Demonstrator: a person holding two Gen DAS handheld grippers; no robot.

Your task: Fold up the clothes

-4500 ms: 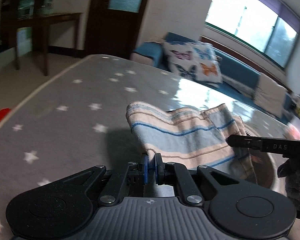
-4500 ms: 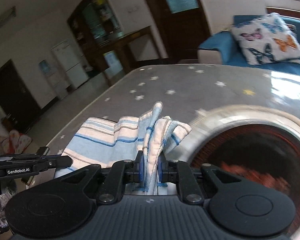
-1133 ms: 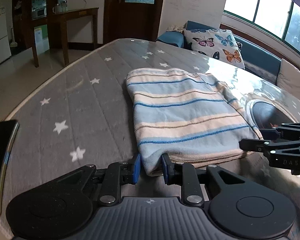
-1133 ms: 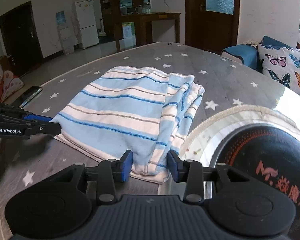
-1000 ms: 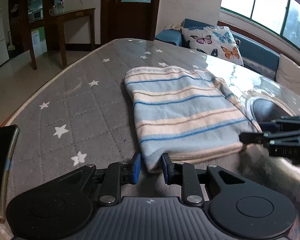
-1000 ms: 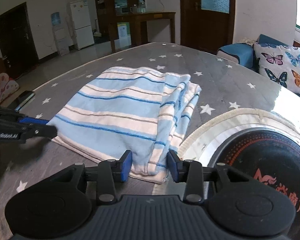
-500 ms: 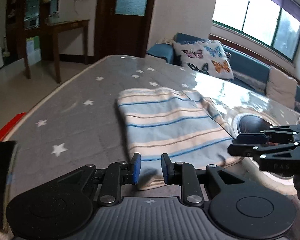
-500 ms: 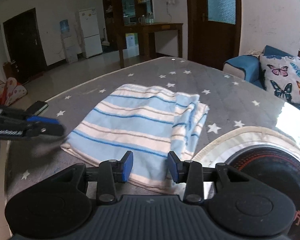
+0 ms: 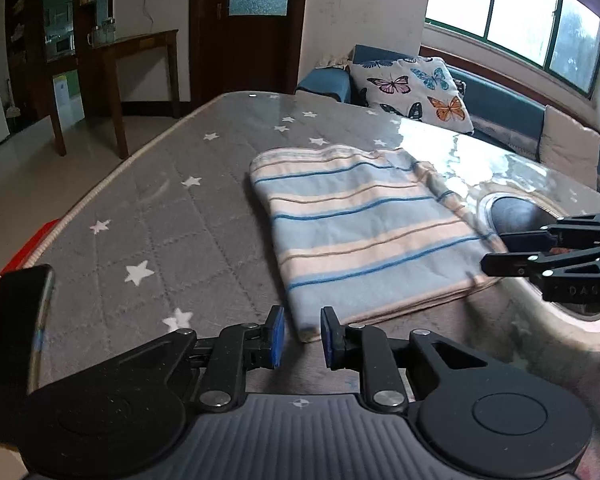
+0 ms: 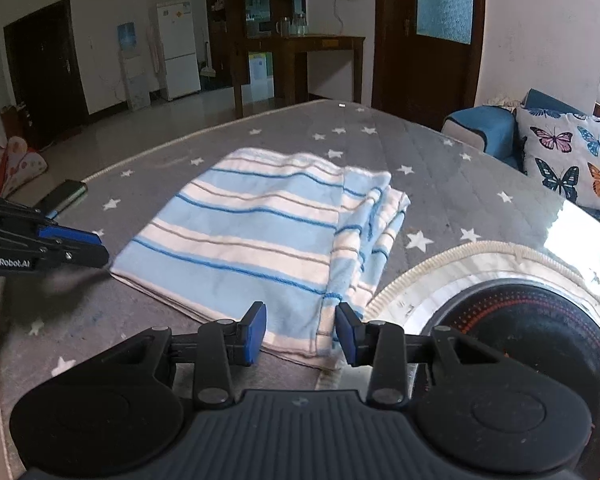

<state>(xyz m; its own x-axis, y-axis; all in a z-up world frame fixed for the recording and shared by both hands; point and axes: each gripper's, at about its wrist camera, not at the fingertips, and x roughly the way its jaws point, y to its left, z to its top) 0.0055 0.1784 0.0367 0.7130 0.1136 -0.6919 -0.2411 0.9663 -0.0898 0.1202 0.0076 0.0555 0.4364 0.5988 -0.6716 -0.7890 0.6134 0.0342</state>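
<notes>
A blue, cream and tan striped cloth (image 9: 360, 232) (image 10: 260, 232) lies folded flat on the grey star-patterned table cover (image 9: 160, 208). My left gripper (image 9: 302, 336) hovers just short of the cloth's near left corner. Its jaws are opening, and the corner shows in the gap between the blue pads, which do not press on it. My right gripper (image 10: 300, 332) stands open over the near right corner, where the layered edges stack up. Each gripper shows in the other's view: the right gripper (image 9: 494, 248) and the left gripper (image 10: 102, 248).
A dark phone (image 9: 16, 320) (image 10: 66, 192) lies near the table's left edge, beside something red (image 9: 24, 252). A round black mat with a cream fringe (image 10: 520, 320) sits right of the cloth. A butterfly pillow (image 9: 412, 88) rests on the blue sofa behind.
Several seconds ago both grippers were shut on the lifted cloth; it now lies flat and free. Over the last second both views drew back slightly from the cloth's near edge.
</notes>
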